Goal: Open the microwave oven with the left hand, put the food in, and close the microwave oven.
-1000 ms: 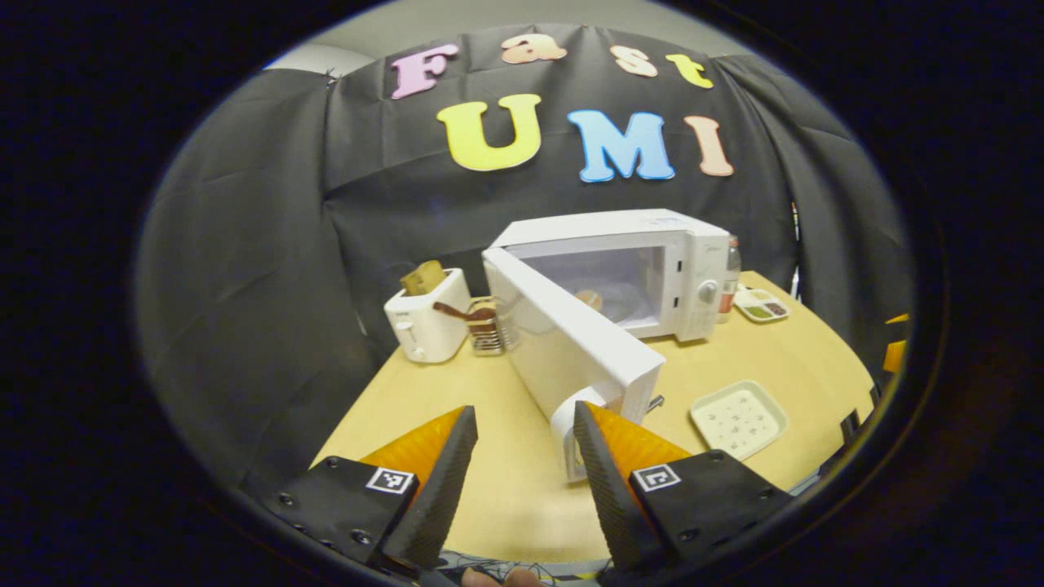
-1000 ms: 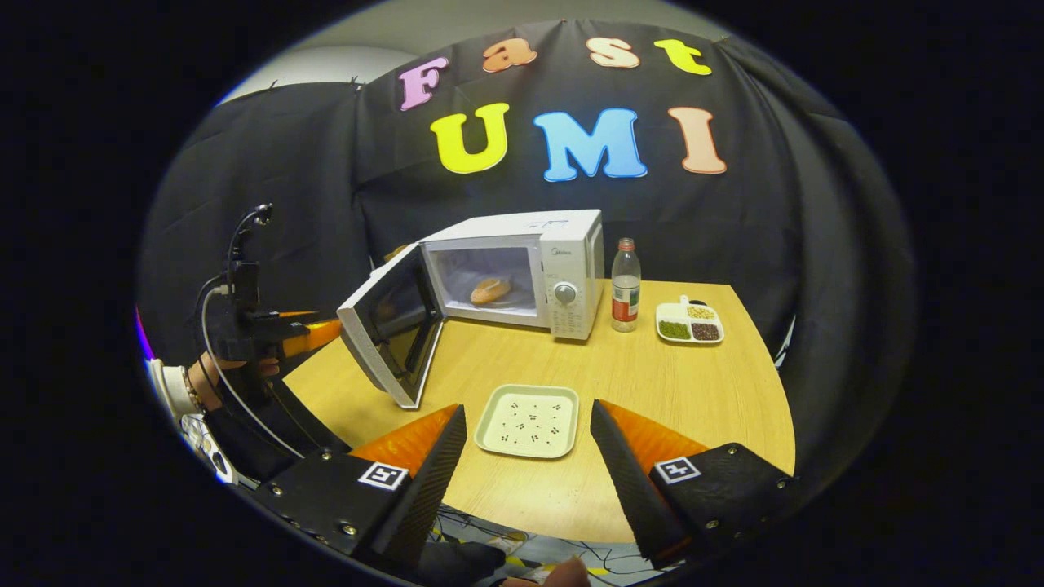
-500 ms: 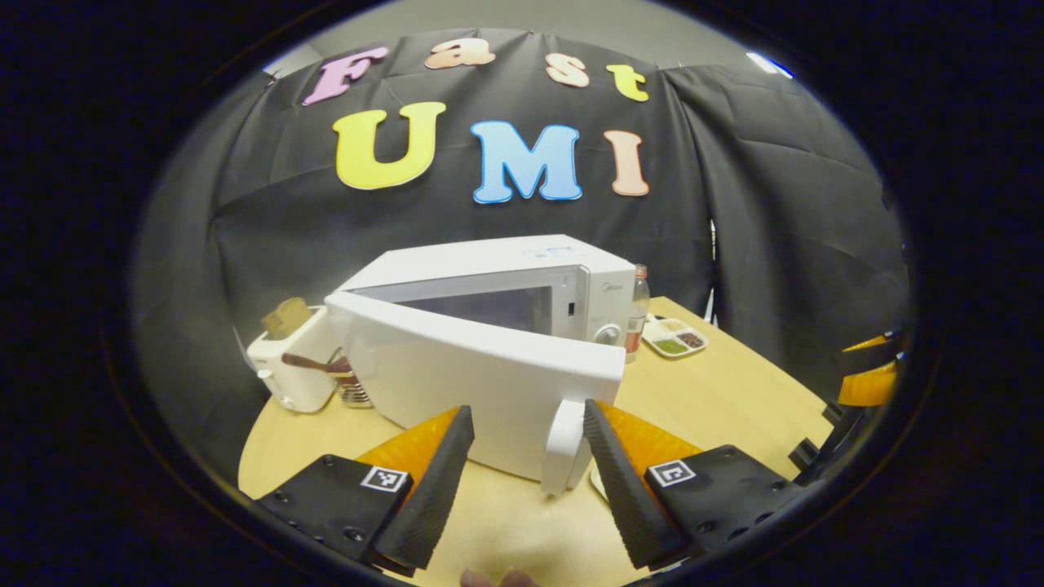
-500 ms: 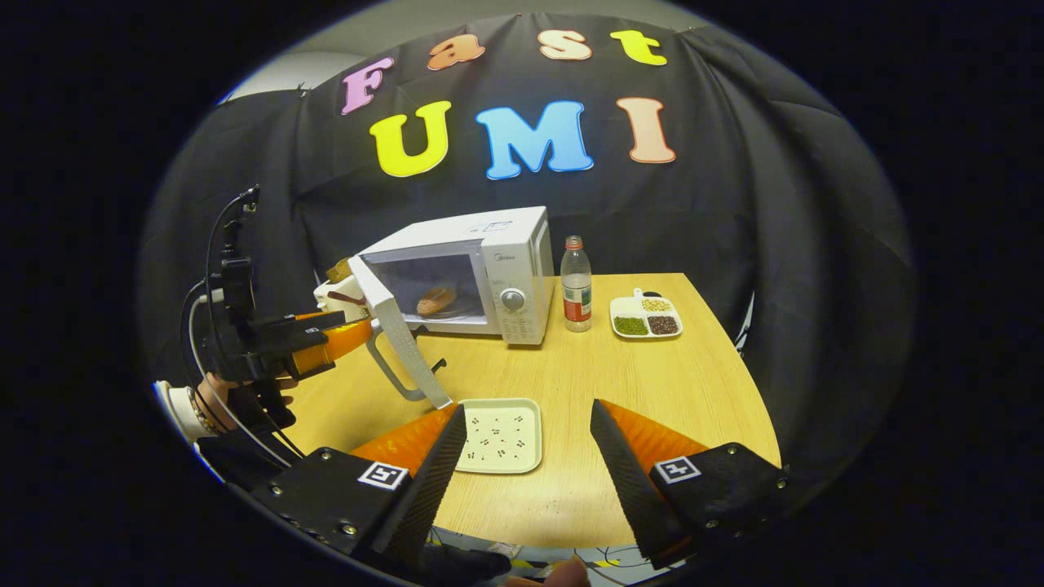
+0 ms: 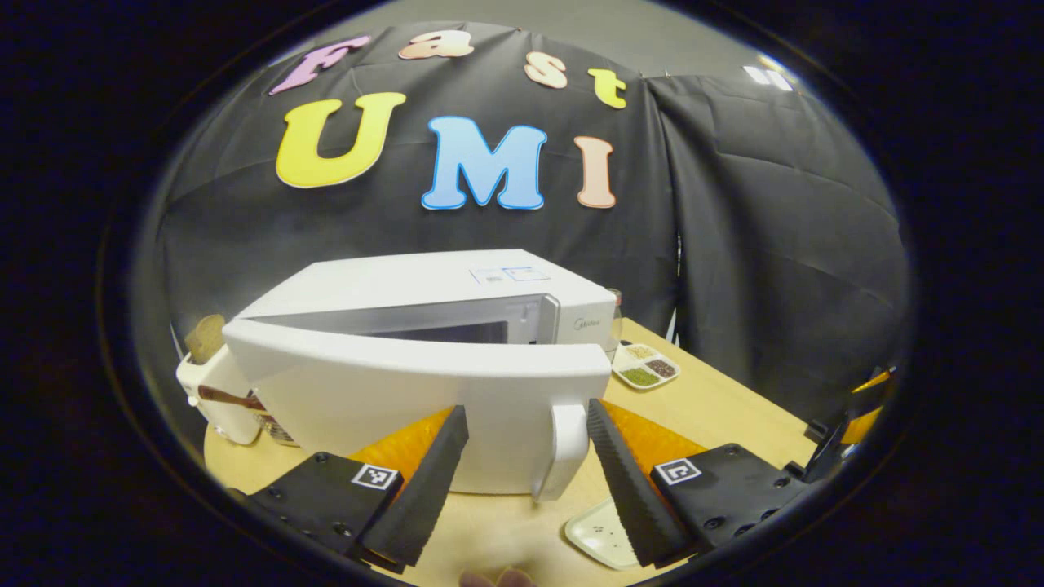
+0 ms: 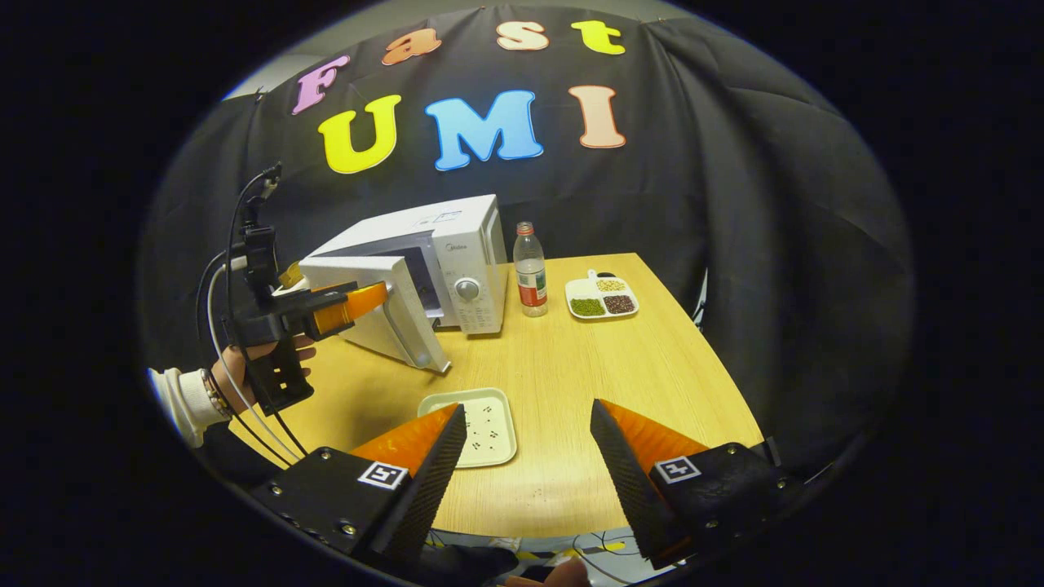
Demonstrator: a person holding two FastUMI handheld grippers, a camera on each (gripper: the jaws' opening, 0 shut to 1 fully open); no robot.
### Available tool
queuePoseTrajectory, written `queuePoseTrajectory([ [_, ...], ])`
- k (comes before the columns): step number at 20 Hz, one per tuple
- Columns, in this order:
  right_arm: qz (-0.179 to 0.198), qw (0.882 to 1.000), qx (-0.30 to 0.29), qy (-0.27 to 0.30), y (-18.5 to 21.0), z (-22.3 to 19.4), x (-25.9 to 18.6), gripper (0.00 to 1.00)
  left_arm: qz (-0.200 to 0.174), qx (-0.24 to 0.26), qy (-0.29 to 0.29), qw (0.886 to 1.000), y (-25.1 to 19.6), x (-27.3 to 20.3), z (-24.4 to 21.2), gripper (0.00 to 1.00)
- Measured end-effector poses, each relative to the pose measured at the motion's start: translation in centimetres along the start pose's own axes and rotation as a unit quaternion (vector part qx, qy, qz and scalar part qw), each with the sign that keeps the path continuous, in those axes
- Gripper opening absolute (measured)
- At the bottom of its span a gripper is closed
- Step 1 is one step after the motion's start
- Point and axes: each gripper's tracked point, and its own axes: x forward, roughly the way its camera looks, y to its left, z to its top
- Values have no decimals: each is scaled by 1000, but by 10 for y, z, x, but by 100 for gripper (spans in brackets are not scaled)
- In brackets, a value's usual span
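we judge closing step underway: microwave door (image 5: 424, 399) part-shut, left gripper (image 5: 526, 465) fingers apart against it, handle (image 5: 567, 444) between. right gripper (image 6: 528, 465) apart, idle over table (image 6: 620, 383).

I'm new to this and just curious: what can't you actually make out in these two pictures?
- Food: hidden by the door in the left gripper view.
- Toaster: mostly behind the door there.
- Whether the left gripper touches the door: unclear.
- Tray contents: too small in the right gripper view.
- Bottle label: too small.
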Motion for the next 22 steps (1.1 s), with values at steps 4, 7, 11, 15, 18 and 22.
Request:
queuePoseTrajectory([
  [4, -14, 1000, 8, 7, -3, 2, 4, 94, -4, -9, -2, 1000, 3, 25, 7, 94],
  [7, -17, 1000, 9, 14, -2, 1, 8, 94, 14, -5, -2, 1000, 20, 44, 11, 100],
  [11, -17, 1000, 13, 18, 0, 3, 17, 94, 31, -26, 5, 999, 41, 57, 9, 100],
  [15, -18, 999, 25, 24, 1, 4, 25, 94, 32, -27, 16, 999, 44, 62, -4, 92],
  [18, -19, 999, 29, 26, 1, 5, 25, 94, 28, -18, 20, 999, 42, 65, -6, 92],
  [22, -22, 999, 34, 29, 1, 2, 22, 94, 13, -15, 19, 1000, 37, 74, -7, 92],
])
